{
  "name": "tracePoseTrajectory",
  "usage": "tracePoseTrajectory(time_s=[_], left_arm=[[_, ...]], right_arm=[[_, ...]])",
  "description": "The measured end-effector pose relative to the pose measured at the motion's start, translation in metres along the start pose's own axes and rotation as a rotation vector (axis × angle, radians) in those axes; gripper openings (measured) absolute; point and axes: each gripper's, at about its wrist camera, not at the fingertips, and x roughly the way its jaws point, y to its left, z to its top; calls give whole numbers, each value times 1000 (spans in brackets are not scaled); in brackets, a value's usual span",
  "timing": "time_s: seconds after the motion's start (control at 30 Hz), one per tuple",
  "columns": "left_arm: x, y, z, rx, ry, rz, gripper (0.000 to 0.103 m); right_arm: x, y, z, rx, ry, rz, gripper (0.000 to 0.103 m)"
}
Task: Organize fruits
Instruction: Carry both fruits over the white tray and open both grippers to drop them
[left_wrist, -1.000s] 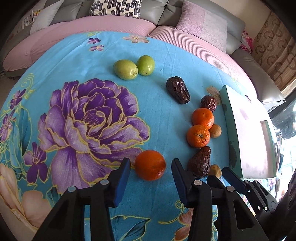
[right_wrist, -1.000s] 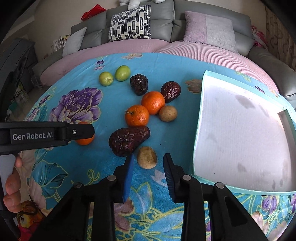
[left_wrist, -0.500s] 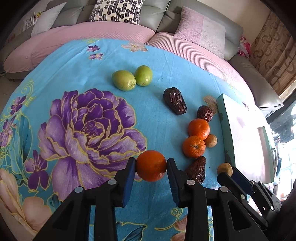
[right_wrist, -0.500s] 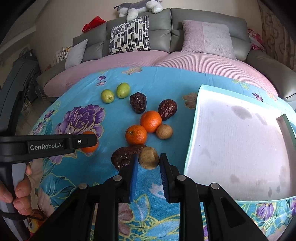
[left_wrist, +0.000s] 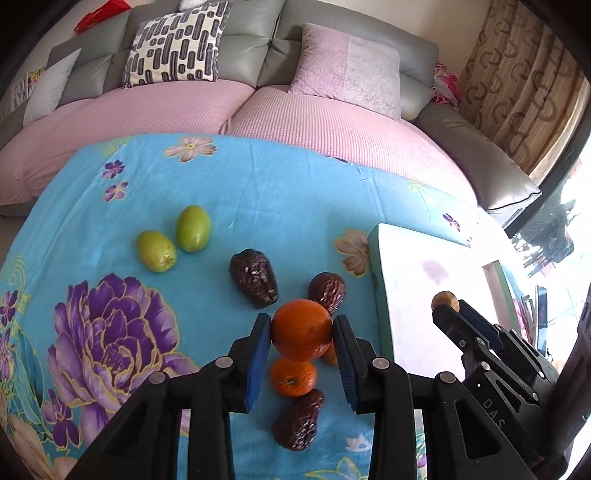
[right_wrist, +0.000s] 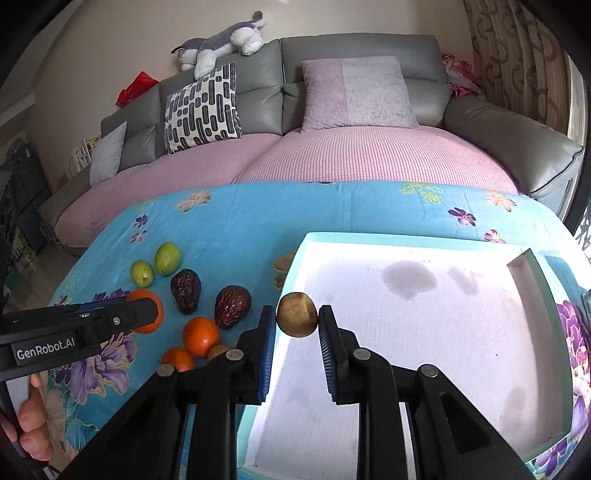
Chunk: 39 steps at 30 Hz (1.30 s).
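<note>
On the left, the left gripper (left_wrist: 301, 334) pinches an orange (left_wrist: 301, 329), lifted above the other fruit on the blue floral tablecloth (left_wrist: 258, 192). On the right, the right gripper (right_wrist: 297, 325) clamps a small brown fruit (right_wrist: 297, 319) over the near left edge of the white tray (right_wrist: 406, 314). Best to carry each well inside the rim and lower before releasing. Both tools point forward, level.

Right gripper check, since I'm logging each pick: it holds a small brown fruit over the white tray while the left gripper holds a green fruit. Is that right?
Not quite. The left gripper holds an orange, not a green fruit, as the left wrist view shows. The right gripper does hold the small brown fruit at the white tray.
</note>
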Motion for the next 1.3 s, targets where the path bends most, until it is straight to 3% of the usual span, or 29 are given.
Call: tracePoseTrajectory(time_s=[0.3,0.63,0.8,0.87,1.3], left_arm=[[36,-60,8,109,40,-39,37],[71,-118,-8,233,98,-89,37],[87,-132,-22,273,130,-103,37],[88,-135,-25,287,108,-99,37],[84,-125,-24,252,114,-156,39]], right_arm=[[-3,-79,12,134,-5,-123,24],[-12,-173,-5,354,56,-254,24],[-12,-185,-9,381,70,-275,24],[-8,-188,-11,395,81,-275,24],[1,-189,-14,410,123,-314,25]])
